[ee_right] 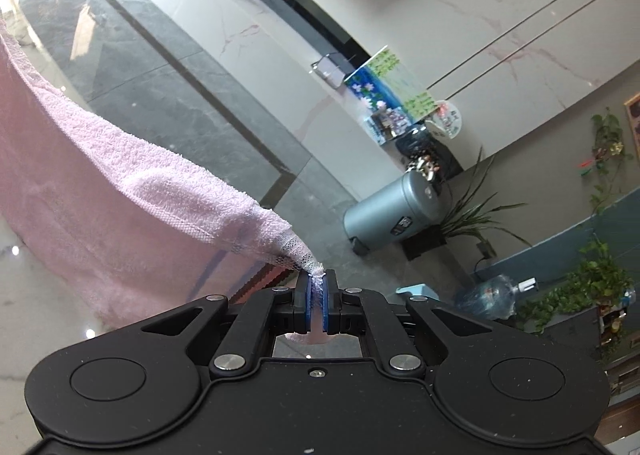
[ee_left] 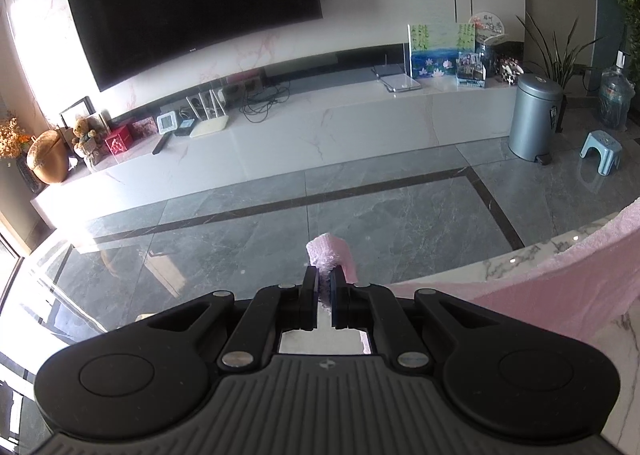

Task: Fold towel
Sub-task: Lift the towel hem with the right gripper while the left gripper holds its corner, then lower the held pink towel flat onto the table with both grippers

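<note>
Grey marble floor [ee_left: 400,215] fills both views. Left gripper [ee_left: 325,281] pinches a towel [ee_left: 560,287] corner, cloth mostly cropped; right gripper [ee_right: 316,283] clamps its lace-edged corner, showing more drape.

From my station I see a large dark television [ee_left: 192,7] on the far marble wall, above a long white console [ee_left: 320,123] carrying a teddy bear [ee_left: 85,135], a red box [ee_left: 119,139], tangled cables [ee_left: 264,99] and a flower painting [ee_left: 440,51]. To the right on the grey tiled floor [ee_left: 360,215] stand a silver bin [ee_left: 534,115], a small blue stool [ee_left: 602,149], a water bottle [ee_left: 616,95] and a potted plant [ee_left: 560,51]. A marble tabletop [ee_left: 520,259] lies near, at lower right.
</note>
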